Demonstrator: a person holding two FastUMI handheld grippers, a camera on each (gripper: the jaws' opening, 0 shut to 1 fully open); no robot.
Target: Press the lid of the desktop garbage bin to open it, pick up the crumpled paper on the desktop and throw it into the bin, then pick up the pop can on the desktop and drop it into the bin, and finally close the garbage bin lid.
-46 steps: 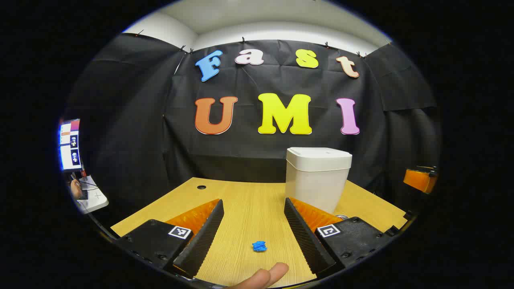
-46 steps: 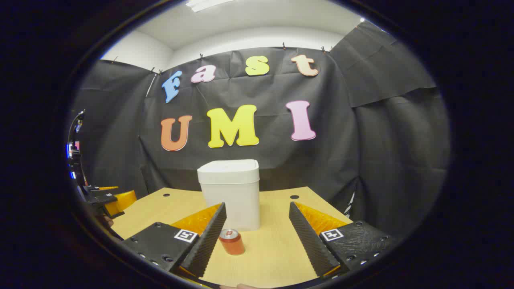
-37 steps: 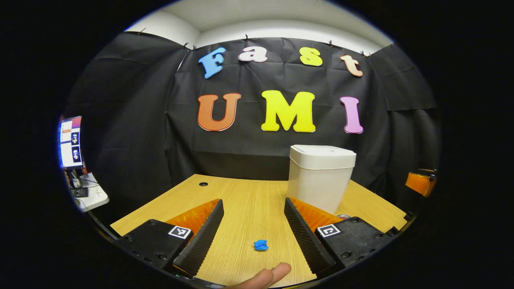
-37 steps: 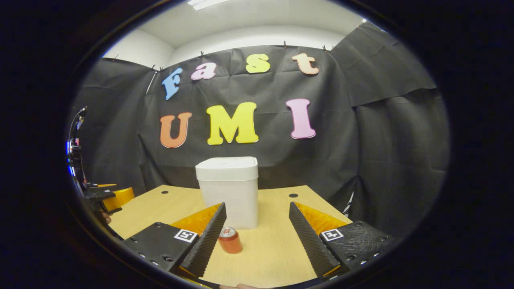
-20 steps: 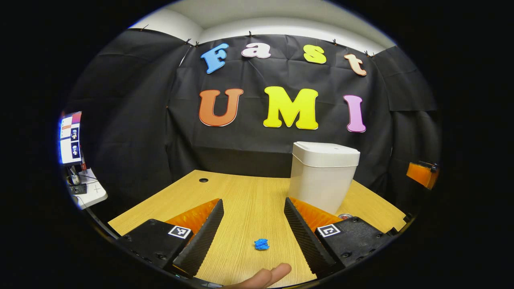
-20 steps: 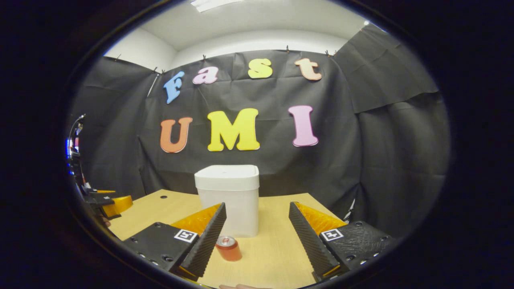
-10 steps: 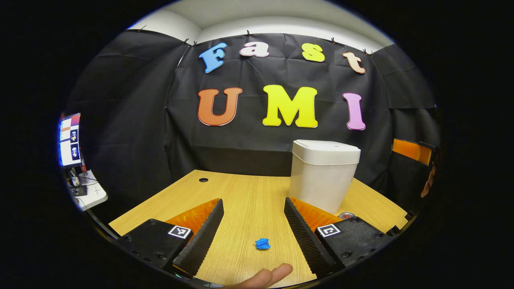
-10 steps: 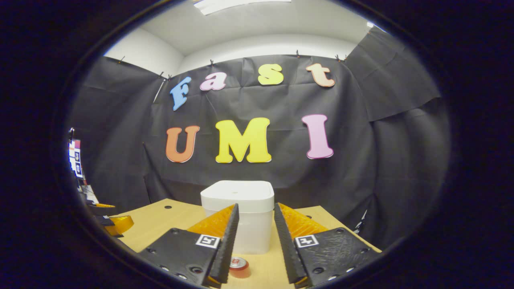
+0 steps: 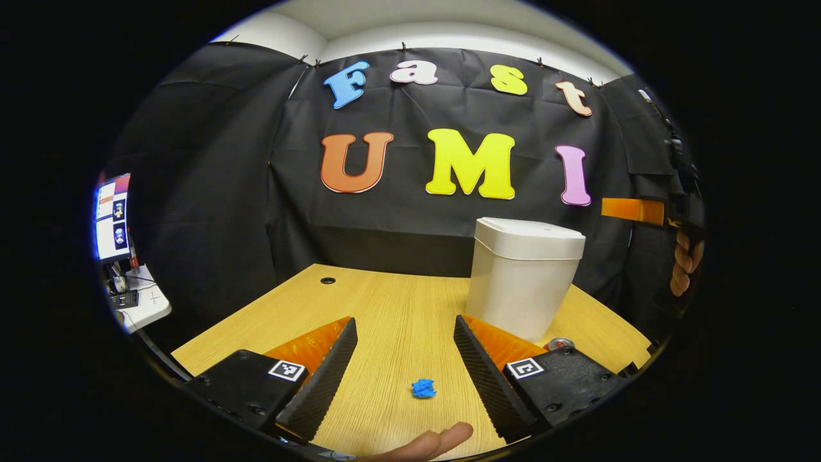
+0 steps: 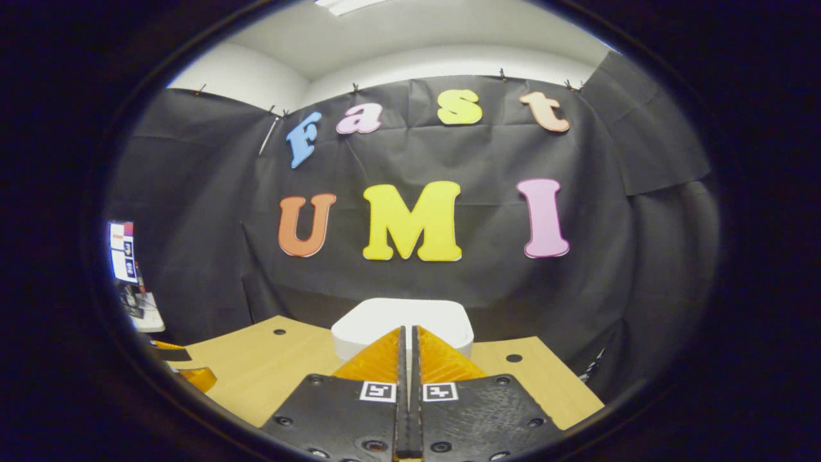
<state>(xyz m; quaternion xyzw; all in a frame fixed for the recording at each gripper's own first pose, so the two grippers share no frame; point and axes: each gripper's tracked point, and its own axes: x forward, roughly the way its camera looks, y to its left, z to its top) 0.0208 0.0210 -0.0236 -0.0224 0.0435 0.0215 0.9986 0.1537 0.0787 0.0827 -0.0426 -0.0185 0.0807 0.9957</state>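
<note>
Where the black cloth walls of the booth close in on three sides, a pale wooden surface (image 9: 397, 308) with straight grain runs back to the cloth, with a small round cable hole (image 9: 328, 280) near its far left corner and another hole (image 10: 513, 358) near the far right, seen in the right gripper view. A white ceiling shows above the cloth. Off the left edge of the surface, a lit monitor (image 9: 111, 218) stands over a small white side desk (image 9: 144, 305). The left claw (image 9: 401, 359) hangs low over the near part of the surface with its fingers spread wide, holding nothing; a small blue crumpled paper (image 9: 423, 388) lies on the wood between them, apart from both, and a fingertip (image 9: 442, 439) shows at the near edge. A white plastic square bin (image 9: 523, 282) with its lid (image 9: 531, 230) down stands on the right half of the surface, and the red pop can's top (image 9: 561, 343) peeps up just right of the left claw's right finger, near the bin's base. The right claw (image 10: 408, 346) has its fingers pressed together on nothing, raised above and in front of the bin lid (image 10: 404, 317); whether it touches the lid cannot be told. Bare wood lies open left of the bin.
</note>
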